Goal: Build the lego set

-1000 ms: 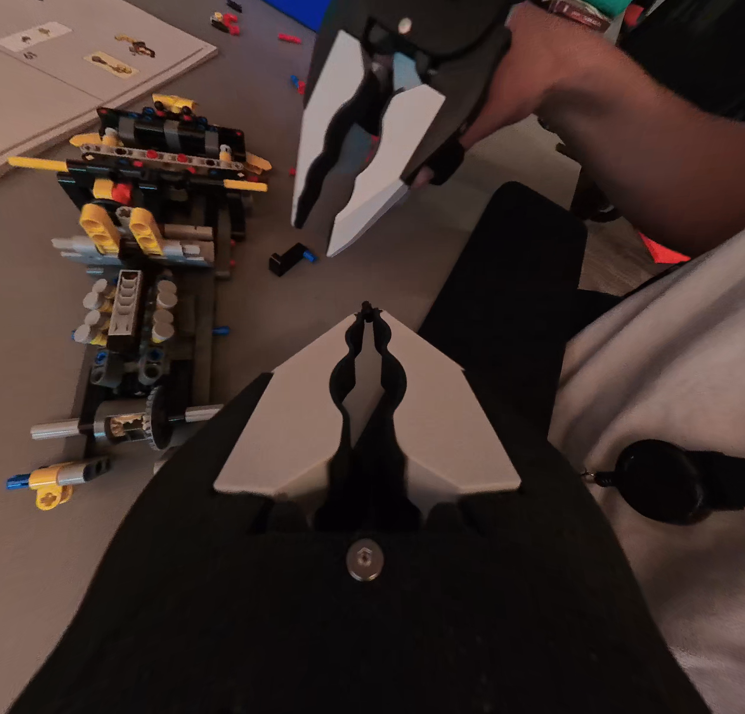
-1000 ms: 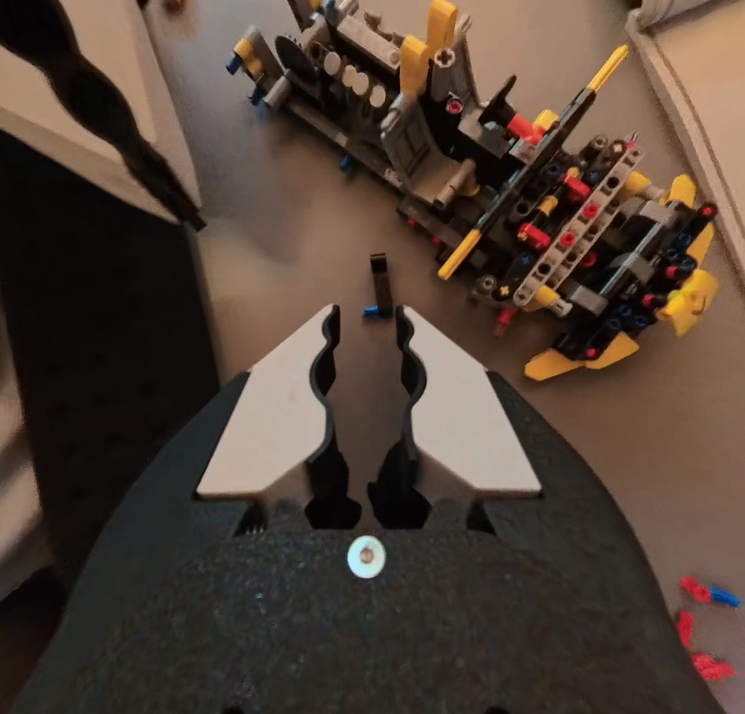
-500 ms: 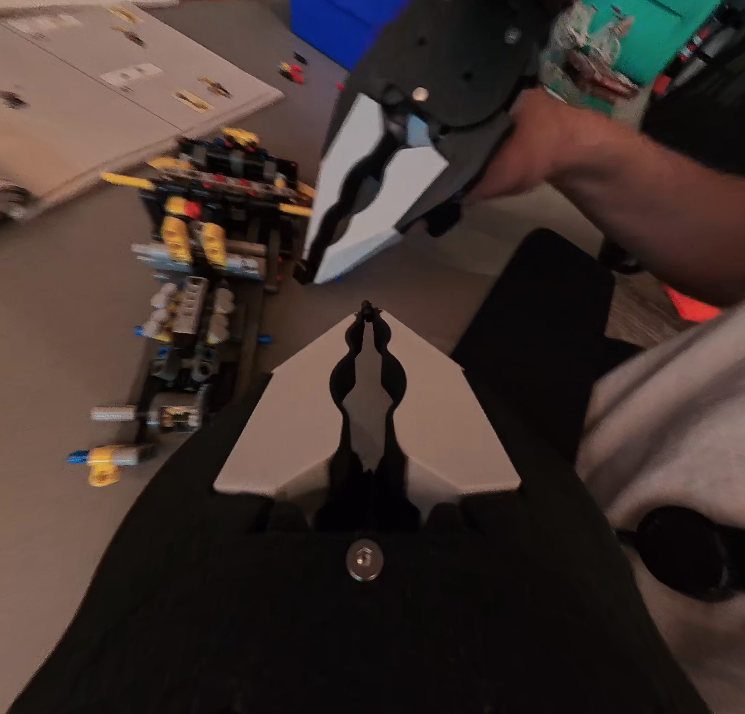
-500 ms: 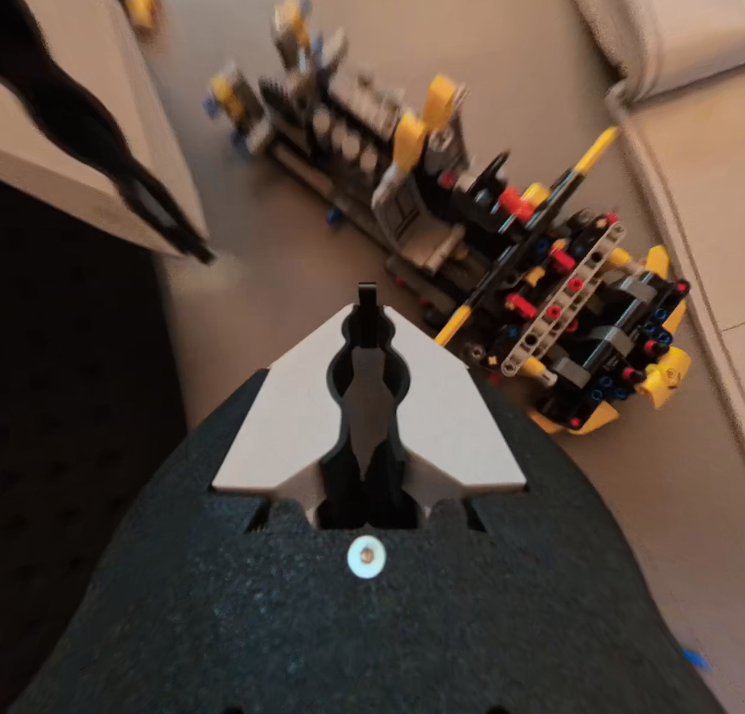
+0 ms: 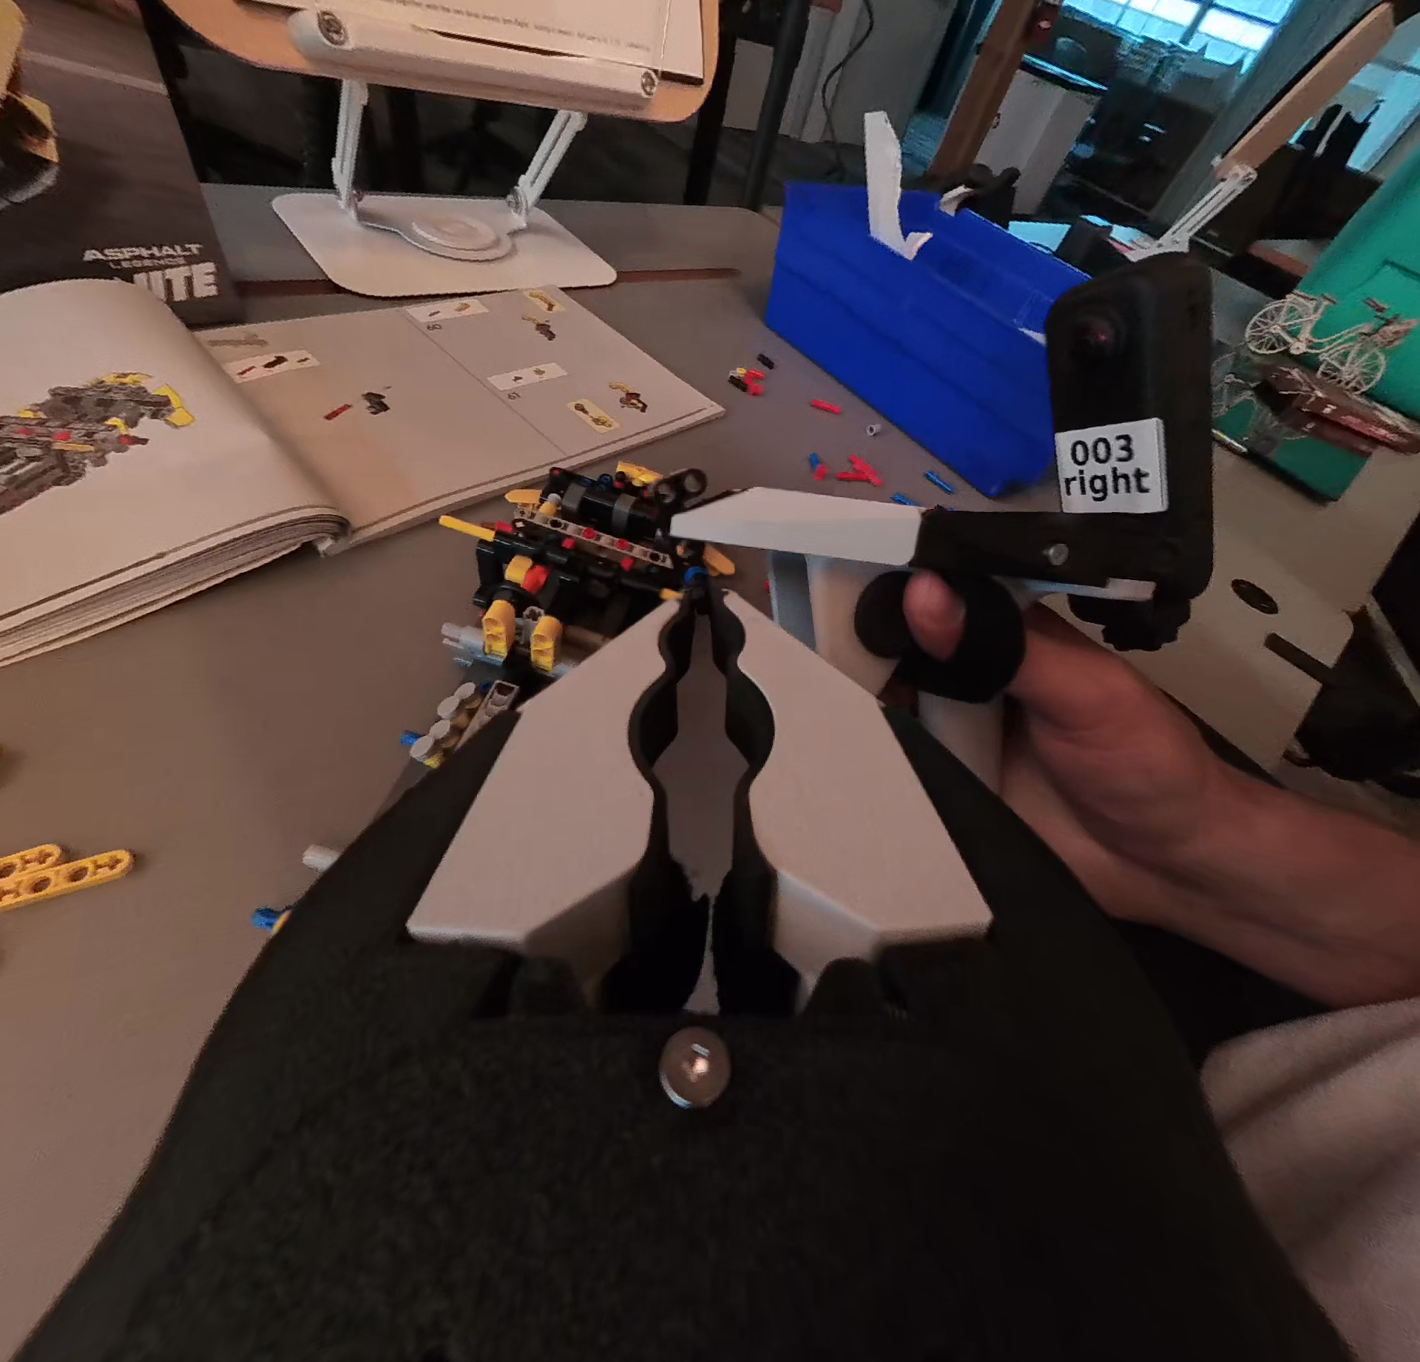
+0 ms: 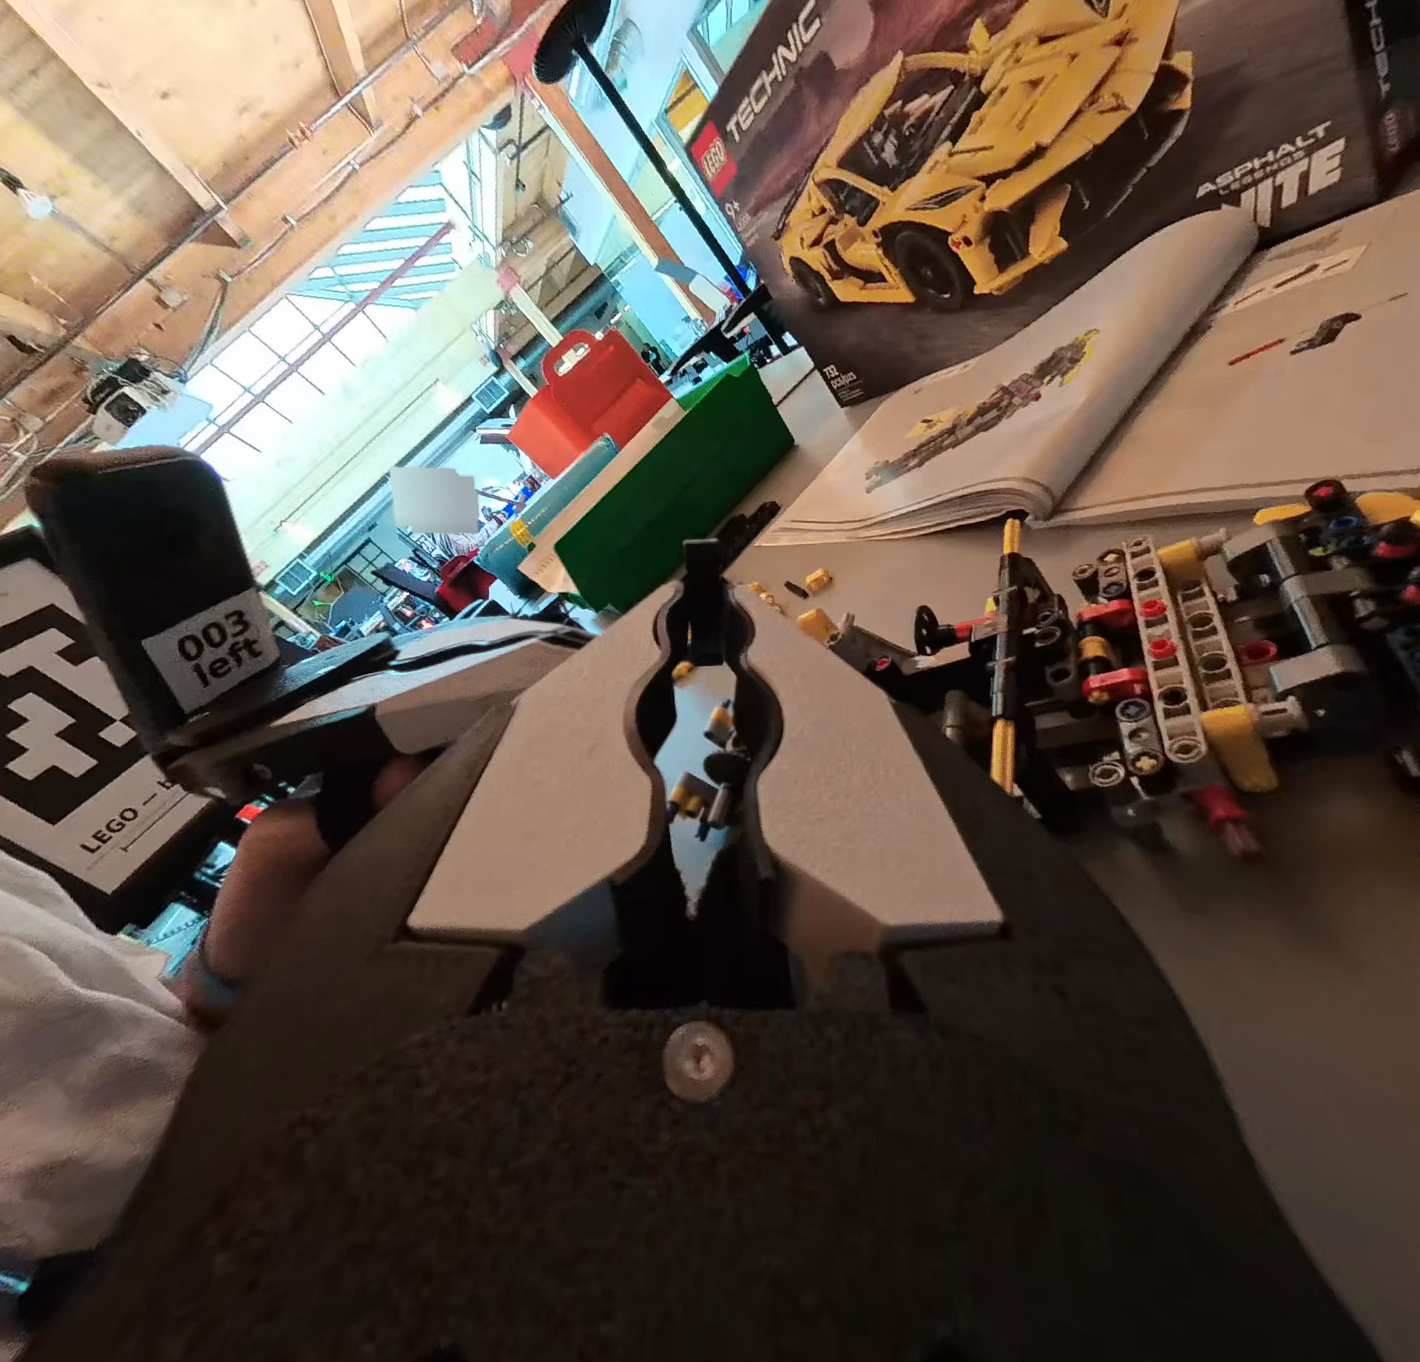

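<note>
Pinching a small black piece upright at its closed tips, the right gripper hovers with the half-built chassis at its two o'clock, nearer than the left gripper, also closed, seemingly empty.

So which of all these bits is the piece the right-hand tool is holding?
Start from the open instruction booklet and drop to the half-built model on the grey table. Left of it the right gripper is raised. The small black piece pokes from its closed tips, the only loose part off the table.

Left gripper hides half the lego chassis; its pinch unclear
</note>
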### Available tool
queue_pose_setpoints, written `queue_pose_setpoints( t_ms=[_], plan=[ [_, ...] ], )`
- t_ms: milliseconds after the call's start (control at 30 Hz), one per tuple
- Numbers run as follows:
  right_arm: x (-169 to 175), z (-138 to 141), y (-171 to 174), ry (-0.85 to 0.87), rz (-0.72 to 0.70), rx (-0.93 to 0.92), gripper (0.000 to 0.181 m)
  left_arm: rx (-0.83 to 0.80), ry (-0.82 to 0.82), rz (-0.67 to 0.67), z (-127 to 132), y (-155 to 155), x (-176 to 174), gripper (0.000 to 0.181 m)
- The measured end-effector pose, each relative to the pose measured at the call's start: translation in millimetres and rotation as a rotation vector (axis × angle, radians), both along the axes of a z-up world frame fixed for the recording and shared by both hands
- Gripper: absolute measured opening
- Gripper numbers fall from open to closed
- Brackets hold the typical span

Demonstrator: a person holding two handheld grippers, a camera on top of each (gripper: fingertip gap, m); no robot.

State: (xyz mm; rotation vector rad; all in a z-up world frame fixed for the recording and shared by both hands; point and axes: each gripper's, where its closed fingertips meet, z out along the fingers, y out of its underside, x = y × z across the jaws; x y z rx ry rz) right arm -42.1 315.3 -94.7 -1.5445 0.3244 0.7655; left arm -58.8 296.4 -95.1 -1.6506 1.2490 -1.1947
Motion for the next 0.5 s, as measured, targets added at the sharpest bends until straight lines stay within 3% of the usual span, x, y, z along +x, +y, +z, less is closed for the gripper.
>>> queue_pose_setpoints(
  t_ms=[167,500],
  plan=[
    [-3,-3,2,-0.043,0.004,-0.019,0.007,-0.019,-0.024,-0.057,8,-13,2,0.005],
    [-8,-6,-1,-0.019,0.039,-0.055,0.007,0.087,0.064,0.053,-6,11,-1,0.005]
  ],
)
